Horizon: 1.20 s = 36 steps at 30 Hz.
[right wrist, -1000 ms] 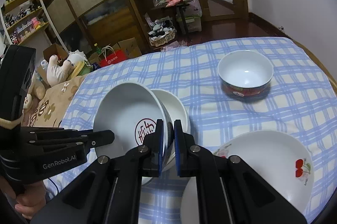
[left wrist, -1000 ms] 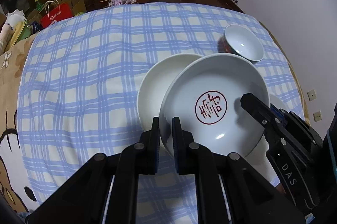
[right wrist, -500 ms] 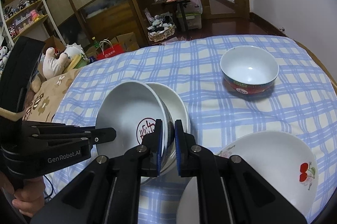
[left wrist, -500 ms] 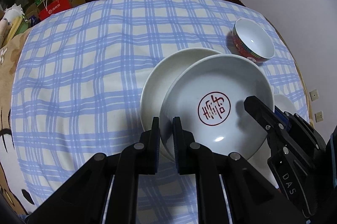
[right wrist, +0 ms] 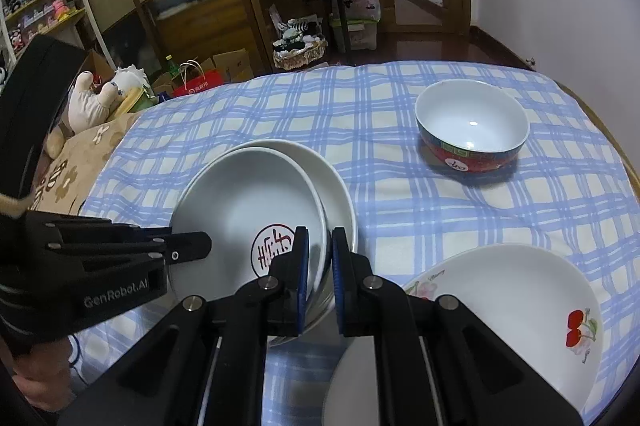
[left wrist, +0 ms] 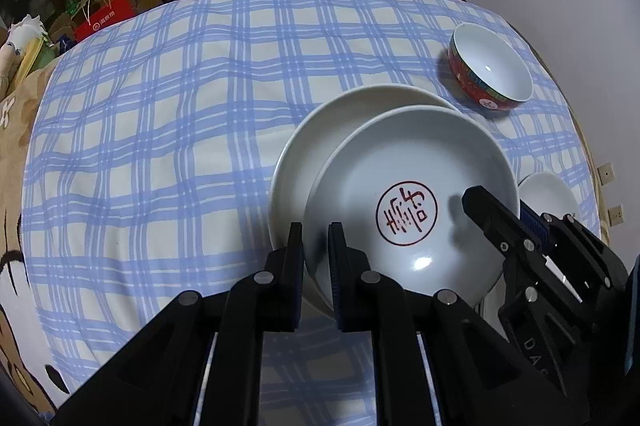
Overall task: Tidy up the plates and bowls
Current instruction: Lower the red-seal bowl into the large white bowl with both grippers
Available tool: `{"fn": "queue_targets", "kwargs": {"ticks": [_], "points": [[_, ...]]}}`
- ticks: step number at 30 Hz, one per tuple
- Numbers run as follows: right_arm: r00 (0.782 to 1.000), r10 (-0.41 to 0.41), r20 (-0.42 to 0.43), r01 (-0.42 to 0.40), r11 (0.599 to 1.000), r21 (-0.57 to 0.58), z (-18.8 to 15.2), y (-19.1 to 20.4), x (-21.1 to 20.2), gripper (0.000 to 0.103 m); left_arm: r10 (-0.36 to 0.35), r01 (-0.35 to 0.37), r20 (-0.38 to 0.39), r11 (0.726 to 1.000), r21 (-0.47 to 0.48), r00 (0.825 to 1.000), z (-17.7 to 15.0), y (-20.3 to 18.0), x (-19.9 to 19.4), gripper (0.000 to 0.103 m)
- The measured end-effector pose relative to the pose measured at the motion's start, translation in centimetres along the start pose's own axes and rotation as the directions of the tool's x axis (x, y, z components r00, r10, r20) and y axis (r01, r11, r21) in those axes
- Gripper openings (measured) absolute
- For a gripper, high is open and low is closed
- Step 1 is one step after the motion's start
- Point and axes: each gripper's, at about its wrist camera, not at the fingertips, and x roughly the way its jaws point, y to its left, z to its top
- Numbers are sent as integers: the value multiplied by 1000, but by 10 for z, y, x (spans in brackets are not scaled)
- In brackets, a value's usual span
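Observation:
A white plate with a red seal mark [left wrist: 408, 186] [right wrist: 248, 210] is held over a plain white plate [left wrist: 320, 142] [right wrist: 336, 186] lying on the checked tablecloth. My left gripper [left wrist: 316, 258] is shut on the seal plate's near rim. My right gripper [right wrist: 318, 266] is shut on its opposite rim. A red bowl with white inside [left wrist: 490, 72] [right wrist: 472, 130] stands at the far right. A white plate with cherries [right wrist: 500, 322] lies at the near right; its edge shows in the left wrist view [left wrist: 548, 192].
The blue checked tablecloth [left wrist: 160, 106] covers the round table. A beige blanket [right wrist: 72, 162] with a plush toy [right wrist: 94, 98] lies at the left. Shelves, boxes and a red bag [right wrist: 198, 86] stand beyond the table.
Both grippers have lowered the seal plate a little toward the plain plate. The red bowl and cherry plate have not moved.

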Motion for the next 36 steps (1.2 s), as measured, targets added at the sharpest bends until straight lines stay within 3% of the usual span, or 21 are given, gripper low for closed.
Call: {"fn": "queue_targets", "kwargs": {"ticks": [5, 15, 27, 36], "points": [[1000, -12, 26, 12, 1000, -9, -5, 2, 2, 12, 38, -39, 22, 999, 26, 999, 2, -4, 0, 12], [999, -31, 19, 33, 998, -56, -1, 8, 5, 12, 26, -26, 26, 1000, 15, 999, 4, 0, 2, 12], [999, -27, 40, 28, 1000, -15, 0, 6, 3, 12, 67, -70, 57, 996, 61, 996, 3, -2, 4, 13], [997, -46, 62, 47, 999, -13, -3, 9, 0, 14, 54, -58, 58, 997, 55, 997, 5, 0, 2, 13]]}}
